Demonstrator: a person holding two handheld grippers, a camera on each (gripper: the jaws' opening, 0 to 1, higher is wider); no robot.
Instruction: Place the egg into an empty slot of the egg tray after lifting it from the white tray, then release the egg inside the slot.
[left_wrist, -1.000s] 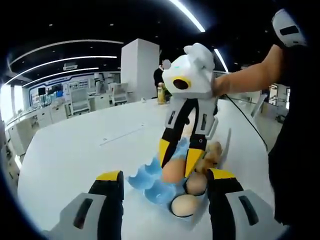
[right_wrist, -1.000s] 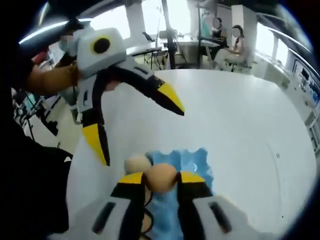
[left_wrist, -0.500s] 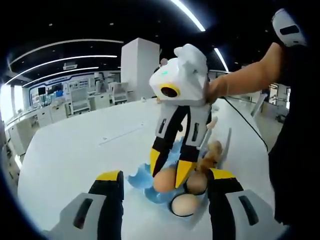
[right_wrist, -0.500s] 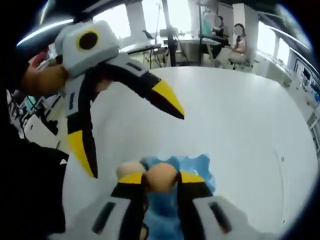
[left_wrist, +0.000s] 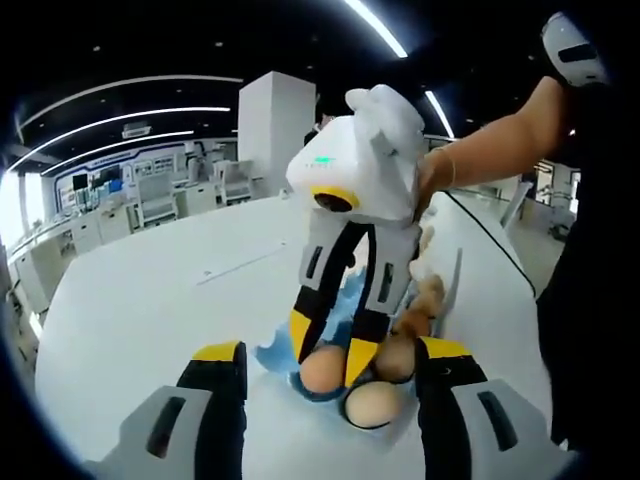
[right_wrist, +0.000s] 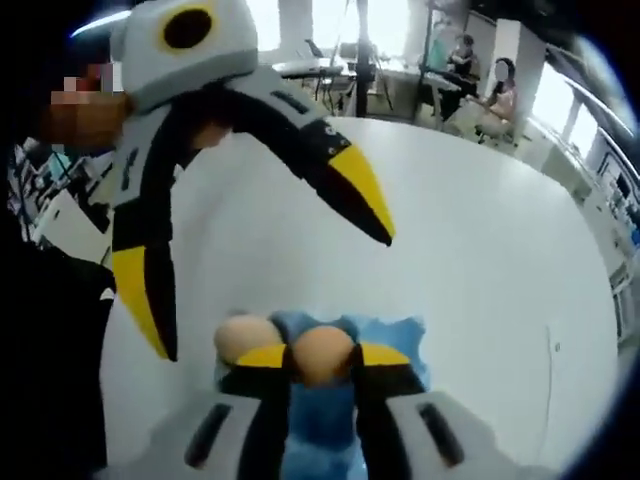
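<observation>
White table (right_wrist: 480, 250), blurry office beyond; right claw (right_wrist: 322, 358) pinching egg (right_wrist: 322, 353) over blue tray (right_wrist: 400, 335), left claw (left_wrist: 330, 365) spread.

Over the last second the right tool (left_wrist: 333, 358) has come down with the egg (left_wrist: 322, 369) clamped between its tips, carrying it low into the blue egg tray (left_wrist: 280, 352), nearer its front edge.

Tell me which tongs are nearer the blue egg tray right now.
Right. The right tongs are shut on an egg, lowered onto the blue egg tray. The left tongs hang open above and to the side, clear of it.
</observation>
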